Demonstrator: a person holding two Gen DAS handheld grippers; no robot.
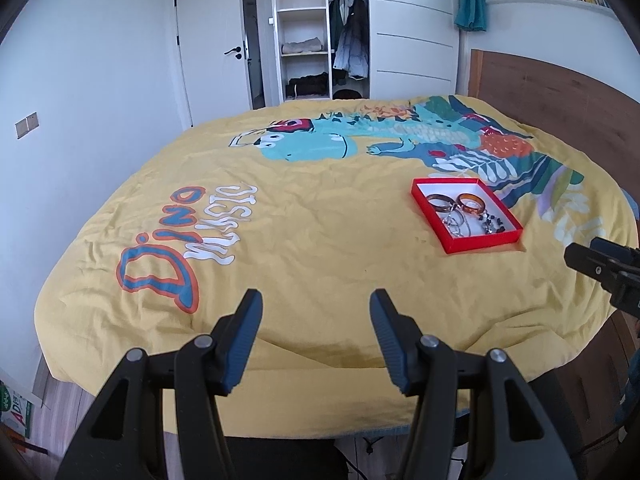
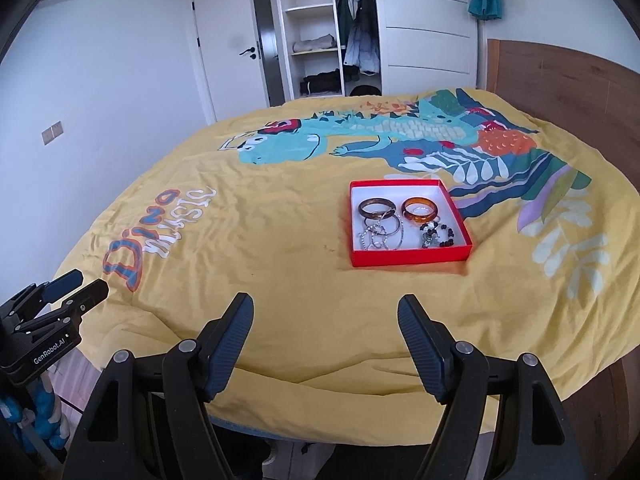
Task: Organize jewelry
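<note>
- Two sets of fingers over the near edge of the bed [image 1: 320,240], and the left wrist view comes first: the left gripper [image 1: 316,312] has its fingers [image 1: 248,320] spread wide with nothing but yellow cover between them.
- From here the red box [image 1: 466,216] sits ahead and off to the right, well apart from the fingertips, turned so one corner points roughly back toward us. The jewelry [image 1: 464,214] is all inside it, bangles at the far side, chains and beads nearer.
- Poking in at the right edge of this view is the right gripper [image 1: 600,268], closer to the box's side of the bed than the left one is.
- Over to the right wrist view: the right gripper [image 2: 326,316] is also wide open and holding nothing, fingers [image 2: 236,324] hanging above bare cover.
- Here the red box [image 2: 408,224] lies almost dead ahead, just a touch right of centre, its near wall facing the fingers squarely. Still a clear stretch of bed [image 2: 280,280] between tips and box.
- Inside, a dark bangle [image 2: 376,208] at the back left, an amber bangle [image 2: 420,210] at the back right, silver chains [image 2: 380,236] front left, a beaded bracelet [image 2: 436,236] front right.
- The left gripper [image 2: 80,286] shows far off at the left edge, so I'd call the right hand the better placed: a straight push forward and down should reach the box.
</note>
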